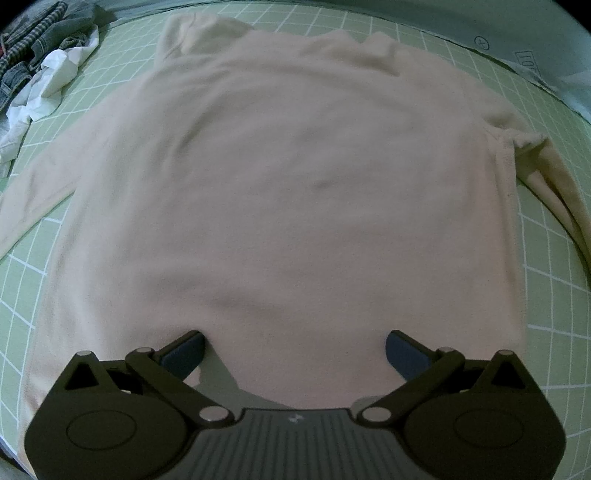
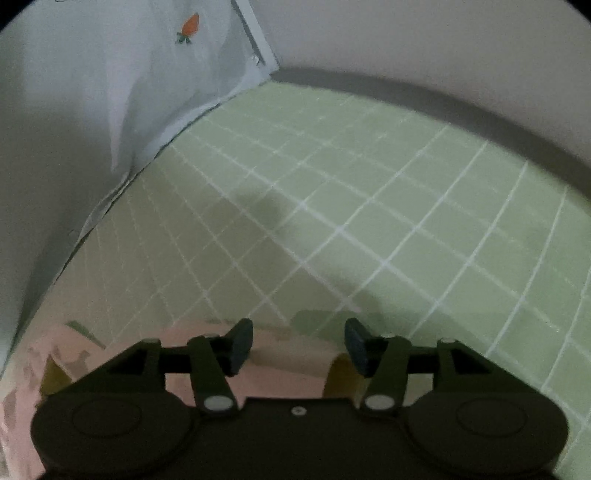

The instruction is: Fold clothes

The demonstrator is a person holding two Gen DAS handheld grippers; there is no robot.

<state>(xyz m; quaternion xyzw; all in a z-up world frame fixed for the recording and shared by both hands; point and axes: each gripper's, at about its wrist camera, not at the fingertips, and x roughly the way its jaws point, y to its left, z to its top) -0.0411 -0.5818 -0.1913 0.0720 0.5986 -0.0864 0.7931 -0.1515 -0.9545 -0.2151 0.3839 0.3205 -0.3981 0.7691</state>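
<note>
1. Closest to the left wrist camera, the left gripper [image 1: 294,347] hangs over the near hem of a pale peach sweater [image 1: 288,192], its two dark fingers spread wide apart with nothing between them.
2. That sweater lies flat and spread out on a green mat [image 1: 554,332] ruled with white grid lines, and it fills most of the left wrist view.
3. One sleeve [image 1: 33,206] runs out to the left side across the mat, and the other sleeve [image 1: 554,177] angles down along the right side of the body.
4. Up at the far end of the sweater the neck area is slightly rumpled, with a raised fold near the left shoulder.
5. Off in the far left corner sits a pile of clothes [image 1: 40,59], with striped and denim pieces and a crumpled white piece, well apart from the gripper and just beside the left sleeve.
6. From the right wrist camera, the right gripper [image 2: 299,341] also has its fingers parted and is holding nothing.
7. Peach fabric [image 2: 110,339] shows low in that view, under and to the left of the right gripper's fingers; the picture is blurred there, so I cannot tell whether the fingers touch it.
8. Beyond the right gripper the green mat stretches away bare.
9. A light sheet [image 2: 140,74] printed with a small orange carrot [image 2: 190,27] stands against the wall at the mat's left edge.
</note>
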